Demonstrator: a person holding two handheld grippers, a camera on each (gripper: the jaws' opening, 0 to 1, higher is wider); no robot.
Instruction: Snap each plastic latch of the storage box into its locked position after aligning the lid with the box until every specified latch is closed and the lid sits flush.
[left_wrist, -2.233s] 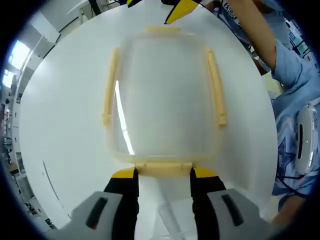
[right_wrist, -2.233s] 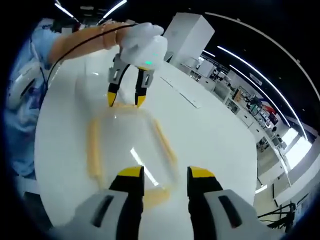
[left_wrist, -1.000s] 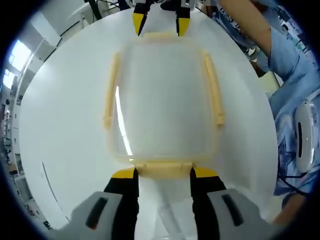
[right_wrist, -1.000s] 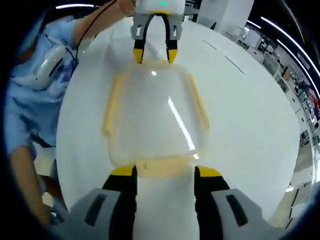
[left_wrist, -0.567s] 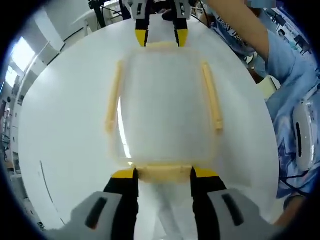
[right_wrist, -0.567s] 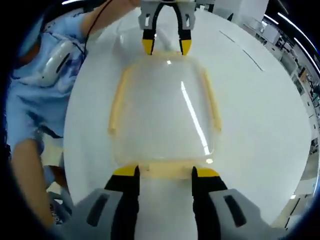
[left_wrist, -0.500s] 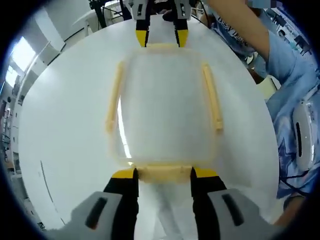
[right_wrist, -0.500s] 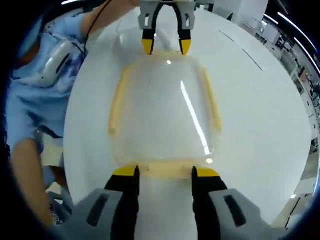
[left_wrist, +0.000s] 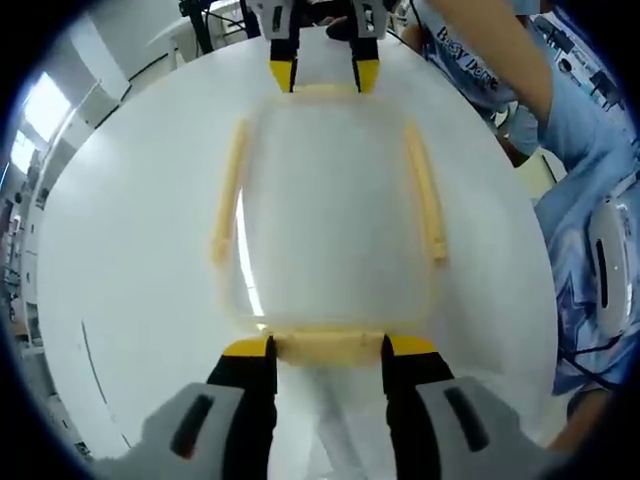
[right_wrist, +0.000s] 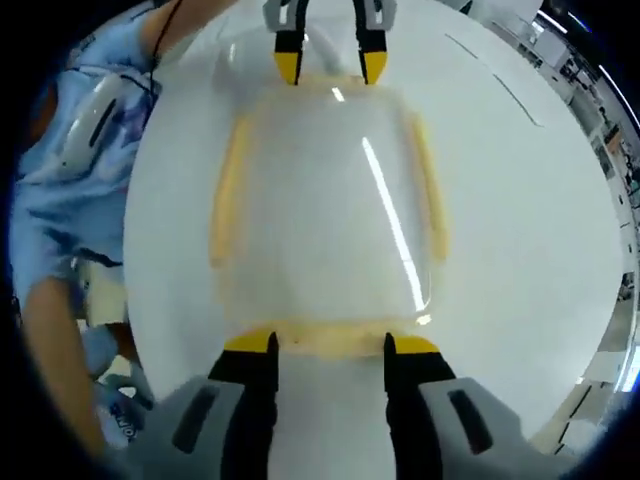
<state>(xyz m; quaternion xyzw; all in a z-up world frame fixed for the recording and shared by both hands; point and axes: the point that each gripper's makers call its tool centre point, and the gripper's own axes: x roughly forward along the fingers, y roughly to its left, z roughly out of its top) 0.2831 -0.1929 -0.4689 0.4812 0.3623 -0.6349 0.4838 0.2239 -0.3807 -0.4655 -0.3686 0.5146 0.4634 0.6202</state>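
A clear storage box (left_wrist: 325, 210) with its lid on lies on a white table (left_wrist: 130, 250). Pale yellow latches run along its long sides (left_wrist: 228, 190) (left_wrist: 424, 190) and both short ends. My left gripper (left_wrist: 325, 348) is open, its jaws either side of the near end latch (left_wrist: 325, 345). At the box's opposite end, my right gripper (left_wrist: 322, 76) is open around the other end latch (left_wrist: 322, 91). In the right gripper view the box (right_wrist: 325, 200) looks blurred, my right gripper (right_wrist: 328, 345) straddles its end latch (right_wrist: 328, 338), and the left gripper (right_wrist: 328, 66) is at the top.
A person in a blue shirt (left_wrist: 590, 190) stands close to the table's edge beside the box, with a sleeve and arm (right_wrist: 60, 250) in the right gripper view. Benches and equipment (right_wrist: 590, 70) lie beyond the table.
Since 2.2 s ago the right gripper has come down to straddle its end latch. In the last half second the right gripper's view has shifted slightly and blurred; the left gripper holds still.
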